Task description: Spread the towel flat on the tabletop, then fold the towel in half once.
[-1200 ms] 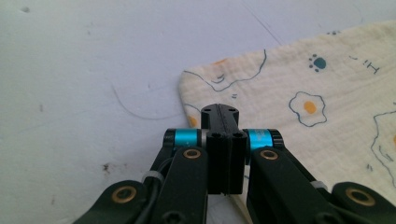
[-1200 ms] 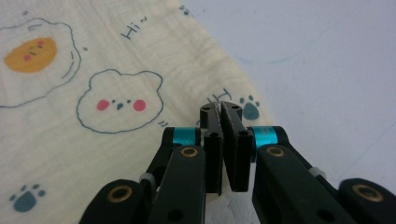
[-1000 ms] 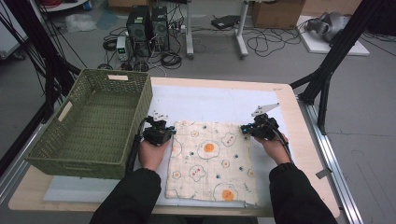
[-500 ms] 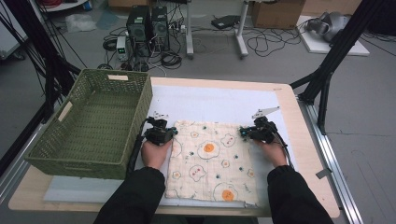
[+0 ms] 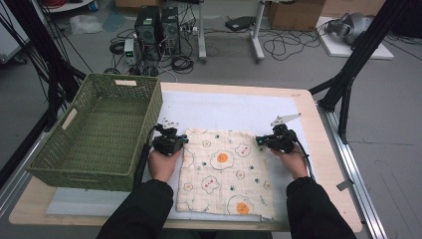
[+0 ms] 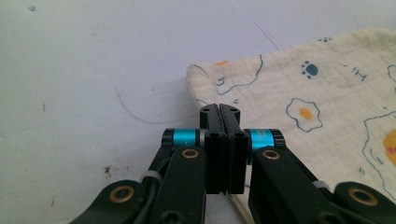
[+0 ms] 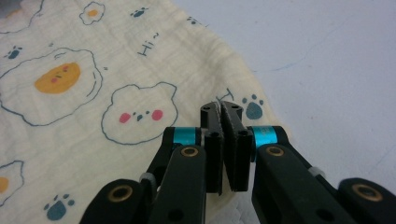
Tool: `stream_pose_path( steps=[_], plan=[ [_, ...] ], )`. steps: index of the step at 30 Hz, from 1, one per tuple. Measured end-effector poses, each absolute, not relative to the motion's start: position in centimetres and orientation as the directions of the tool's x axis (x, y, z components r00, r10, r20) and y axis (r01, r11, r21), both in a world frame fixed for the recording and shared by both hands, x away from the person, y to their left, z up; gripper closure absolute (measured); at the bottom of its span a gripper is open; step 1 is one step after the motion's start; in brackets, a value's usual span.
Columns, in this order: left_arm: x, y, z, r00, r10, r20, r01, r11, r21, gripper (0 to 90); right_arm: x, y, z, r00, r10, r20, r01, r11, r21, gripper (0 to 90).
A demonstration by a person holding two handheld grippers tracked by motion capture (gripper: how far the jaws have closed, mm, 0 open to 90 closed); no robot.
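Observation:
A cream cloth (image 5: 224,174) printed with fried eggs and bears lies flat on the white mat (image 5: 224,107). My left gripper (image 5: 185,142) sits at the cloth's far left corner. In the left gripper view its jaws (image 6: 219,109) are pressed together on the cloth's edge (image 6: 261,88). My right gripper (image 5: 259,142) sits at the far right corner. In the right gripper view its jaws (image 7: 222,107) are pinched on a fold of the cloth (image 7: 116,70), with fabric showing between the pads. Both hands rest low on the table.
A green woven basket (image 5: 74,117) stands empty at the table's left, close beside my left hand. The wooden table edge (image 5: 323,149) runs along the right. Computers and cables lie on the floor beyond the table.
The right gripper has dipped slightly toward the cloth's corner. The left hand has barely shifted, and the cloth lies as before.

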State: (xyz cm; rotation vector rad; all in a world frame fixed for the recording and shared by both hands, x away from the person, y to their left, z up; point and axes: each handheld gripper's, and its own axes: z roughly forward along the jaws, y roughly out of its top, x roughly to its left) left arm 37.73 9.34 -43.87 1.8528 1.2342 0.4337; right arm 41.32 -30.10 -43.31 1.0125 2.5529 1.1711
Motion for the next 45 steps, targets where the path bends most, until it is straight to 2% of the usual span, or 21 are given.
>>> stream_pose_path(
  steps=[18, 29, 42, 44, 45],
  plan=[
    [34.7, 9.4, -41.6, 0.525, 0.839, -0.146, 0.495, -0.161, 0.854, 88.6, 38.2, -31.7, -40.5, -0.796, 0.577, 0.181, 0.461, 0.386, 0.799, 87.8],
    [31.2, 9.9, -42.3, 0.588, 0.801, -0.114, 0.467, -0.222, 0.856, 88.6, 34.2, -33.6, -41.6, -0.813, 0.543, 0.209, 0.453, 0.365, 0.814, 87.9],
    [26.9, 11.1, -42.7, 0.647, 0.756, -0.099, 0.461, -0.285, 0.840, 88.2, 28.9, -32.6, -42.3, -0.868, 0.452, 0.204, 0.403, 0.403, 0.821, 87.8],
    [26.6, 11.1, -42.8, 0.656, 0.750, -0.088, 0.464, -0.309, 0.830, 87.3, 28.4, -32.7, -42.8, -0.868, 0.450, 0.209, 0.411, 0.415, 0.812, 86.9],
    [26.5, 11.1, -42.9, 0.660, 0.746, -0.089, 0.468, -0.315, 0.826, 85.8, 28.2, -32.7, -43.1, -0.866, 0.450, 0.220, 0.421, 0.413, 0.808, 83.5]
  ],
)
